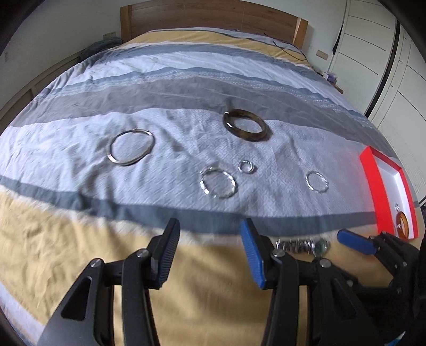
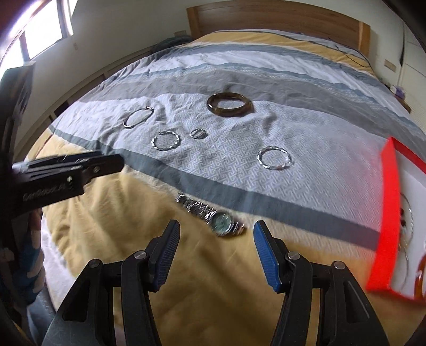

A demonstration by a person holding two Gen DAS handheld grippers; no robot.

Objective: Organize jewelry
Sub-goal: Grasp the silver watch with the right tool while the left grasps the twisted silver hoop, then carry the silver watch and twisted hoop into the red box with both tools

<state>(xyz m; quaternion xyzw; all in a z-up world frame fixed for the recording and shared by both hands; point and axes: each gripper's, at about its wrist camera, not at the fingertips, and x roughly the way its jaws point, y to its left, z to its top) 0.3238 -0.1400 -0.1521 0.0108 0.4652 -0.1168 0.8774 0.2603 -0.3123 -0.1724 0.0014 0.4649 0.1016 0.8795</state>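
Observation:
A dark brown bangle (image 1: pixel 245 125) (image 2: pixel 230 104) lies far on the bedspread. A thin silver bangle (image 1: pixel 131 147) (image 2: pixel 138 117), a twisted silver hoop (image 1: pixel 218 183) (image 2: pixel 165 141), a small ring (image 1: pixel 246 167) (image 2: pixel 197 133) and another twisted hoop (image 1: pixel 316 181) (image 2: pixel 274 158) lie nearer. A steel watch with a green dial (image 2: pixel 213 215) (image 1: pixel 303 246) lies just ahead of my right gripper (image 2: pixel 215 244), which is open and empty. My left gripper (image 1: pixel 210 239) is open and empty. A red box (image 1: pixel 383 197) (image 2: pixel 386 213) at the right holds an amber bangle (image 1: pixel 402 225).
The bed has a wooden headboard (image 1: pixel 210 21). White wardrobe doors (image 1: pixel 372 53) stand at the right, a window (image 2: pixel 40 29) at the left. The left gripper's body (image 2: pixel 64 173) shows at the left of the right wrist view.

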